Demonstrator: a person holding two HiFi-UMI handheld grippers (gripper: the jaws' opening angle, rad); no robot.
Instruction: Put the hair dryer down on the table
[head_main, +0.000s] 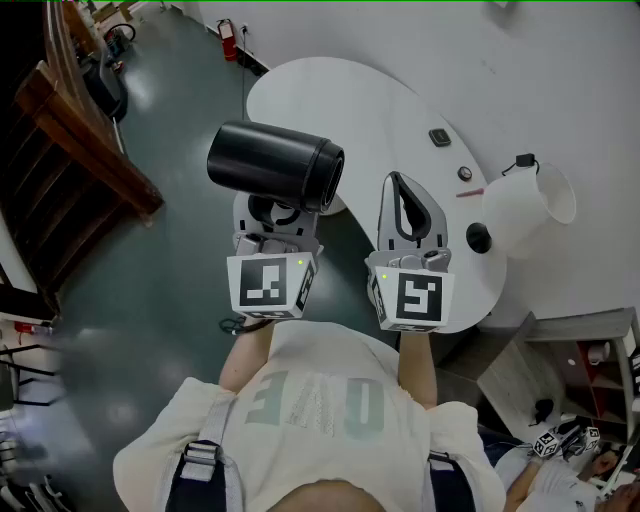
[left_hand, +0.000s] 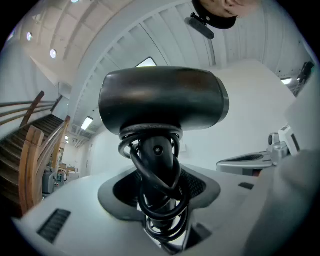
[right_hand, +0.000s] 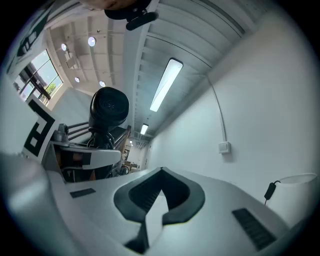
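A black hair dryer (head_main: 275, 165) hangs in the air by the near left edge of the white rounded table (head_main: 350, 100), its barrel lying level. My left gripper (head_main: 275, 218) is shut on its handle, which has the black cord wound round it. In the left gripper view the dryer (left_hand: 162, 100) stands straight up out of the left gripper (left_hand: 159, 172). My right gripper (head_main: 400, 185) is beside it over the table's front edge, shut with nothing in it. The right gripper view shows the right gripper (right_hand: 161, 172) with its pads met, and the dryer (right_hand: 109, 107) off to the left.
A white cone-shaped object (head_main: 525, 205) with a black plug lies at the table's right end. A small dark square (head_main: 440, 137) and a round knob (head_main: 465, 173) lie near it. A wooden staircase (head_main: 80, 150) rises at the left over the dark green floor (head_main: 170, 300).
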